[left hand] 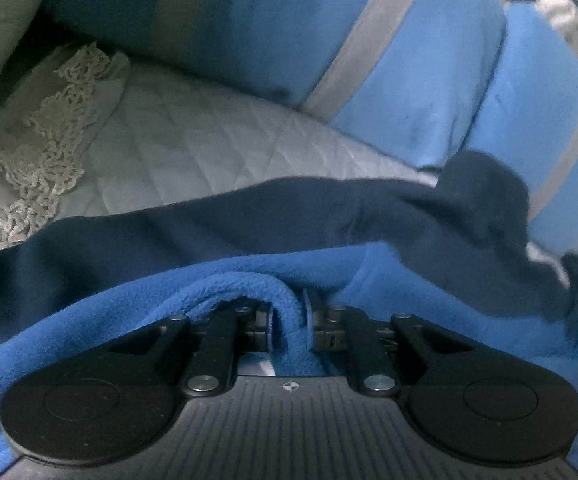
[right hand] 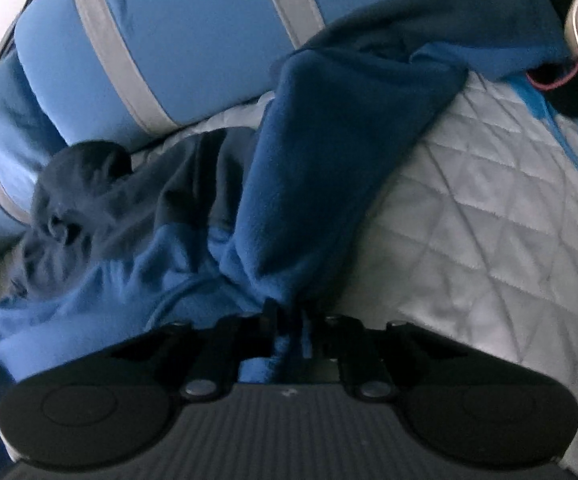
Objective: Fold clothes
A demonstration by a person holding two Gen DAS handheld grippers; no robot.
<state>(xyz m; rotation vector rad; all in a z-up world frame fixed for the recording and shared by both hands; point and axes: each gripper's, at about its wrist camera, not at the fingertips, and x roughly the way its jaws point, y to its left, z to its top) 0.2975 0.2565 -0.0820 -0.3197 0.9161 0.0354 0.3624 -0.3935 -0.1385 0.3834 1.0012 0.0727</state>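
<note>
Blue fleece garment pinched in both grippers, draped over white quilted bedspread. In left wrist view, rolled fleece edge runs straight between fingers of left gripper, jaws closed on that fold, cloth bulging up and over left finger. Rest of fleece spread just ahead and to left of gripper, bright blue near, darker navy band beyond it stretching across to right, ending in rounded dark lump. In right wrist view, right gripper clamped on bunched fleece, fabric gathered to a narrow neck at fingertips, then widening forward and upward as a long blue sleeve-like length leaning right of centre. Crumpled navy part ahead-left of right gripper, lighter blue panel just left of fingers. Further out: light blue pillow with grey stripes lying across far side ahead of left gripper, same pillow ahead-left of right gripper, touching navy lump. Bare quilted bedspread to right of right gripper. Cream lace trim far left of left gripper, on bedspread, apart from fleece. Dark object with pink edge at far upper right of right wrist view, identity unclear.
</note>
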